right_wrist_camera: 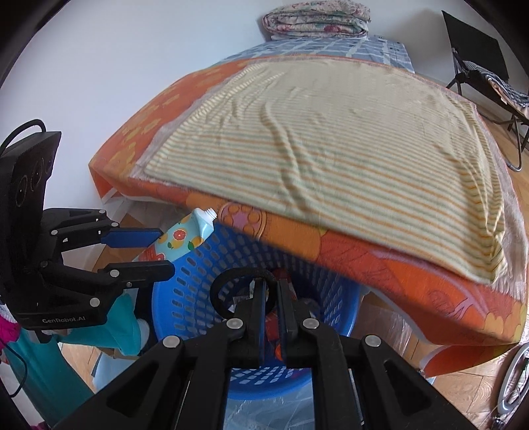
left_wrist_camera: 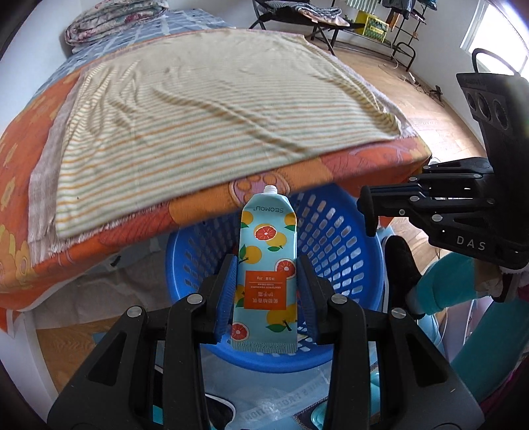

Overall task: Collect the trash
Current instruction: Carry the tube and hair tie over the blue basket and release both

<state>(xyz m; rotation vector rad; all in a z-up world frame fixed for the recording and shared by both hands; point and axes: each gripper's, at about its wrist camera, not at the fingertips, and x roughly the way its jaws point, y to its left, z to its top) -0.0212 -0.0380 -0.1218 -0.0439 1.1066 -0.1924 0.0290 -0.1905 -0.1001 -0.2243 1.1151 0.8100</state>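
Note:
My left gripper point(left_wrist_camera: 267, 291) is shut on a light-blue hand cream tube point(left_wrist_camera: 266, 271) printed with grapefruit, nozzle pointing away, held over a blue perforated basket point(left_wrist_camera: 334, 231). The tube point(right_wrist_camera: 180, 238) and left gripper point(right_wrist_camera: 158, 251) also show in the right wrist view, above the basket's rim point(right_wrist_camera: 172, 304). My right gripper point(right_wrist_camera: 271, 297) is over the basket with its jaws nearly together and nothing visibly between them; red items lie in the basket below. It shows in the left wrist view point(left_wrist_camera: 368, 211) at the right, above the basket's far rim.
A table covered with an orange floral cloth point(left_wrist_camera: 29, 238) and a striped towel point(left_wrist_camera: 205, 109) overhangs the basket. Folded blankets point(right_wrist_camera: 317, 16) lie at the far end. A folding chair point(right_wrist_camera: 489, 76) and a rack stand on the wood floor. A person's teal-clad leg point(left_wrist_camera: 443, 284) is beside the basket.

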